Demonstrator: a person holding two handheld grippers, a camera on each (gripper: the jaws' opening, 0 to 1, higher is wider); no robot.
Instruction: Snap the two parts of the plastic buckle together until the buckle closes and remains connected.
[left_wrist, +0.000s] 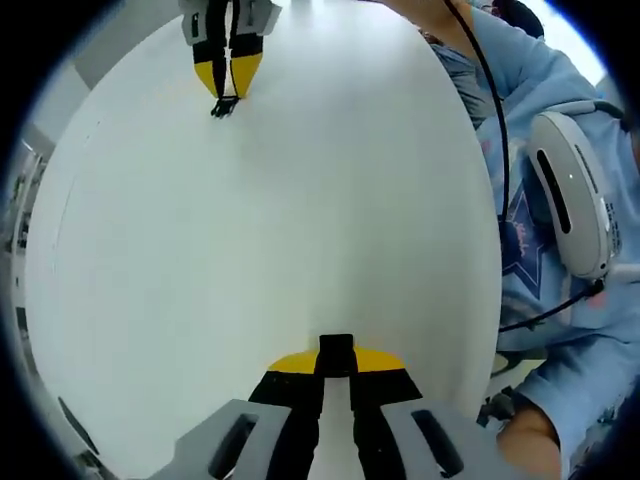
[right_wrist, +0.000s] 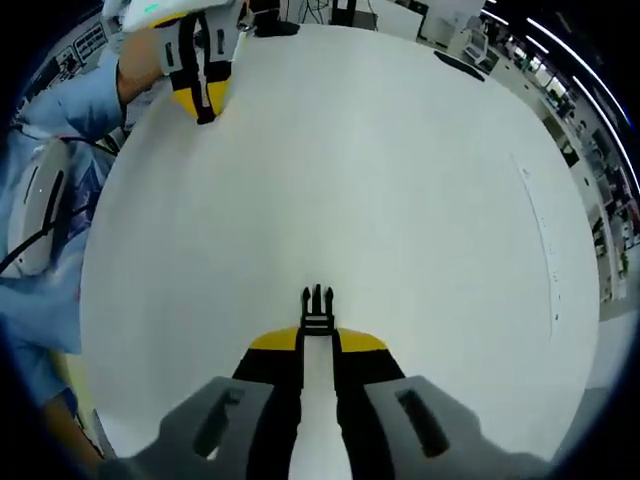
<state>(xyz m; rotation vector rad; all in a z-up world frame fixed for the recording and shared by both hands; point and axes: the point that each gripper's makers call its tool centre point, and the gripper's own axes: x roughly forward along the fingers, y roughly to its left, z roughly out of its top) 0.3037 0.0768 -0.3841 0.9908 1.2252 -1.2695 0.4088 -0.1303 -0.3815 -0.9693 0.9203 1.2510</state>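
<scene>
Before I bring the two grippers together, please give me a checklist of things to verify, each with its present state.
1. Pronged buckle part held in right gripper: ok.
2. Prongs point forward, clear of the jaws: ok.
3. Socket buckle part held in left gripper: ok, a black piece sits between the tips.
4. Socket opening faces the prongs: cannot tell.
5. The two parts joined: not ok, they are far apart across the white table.
6. Path between the grippers free: ok.
</scene>
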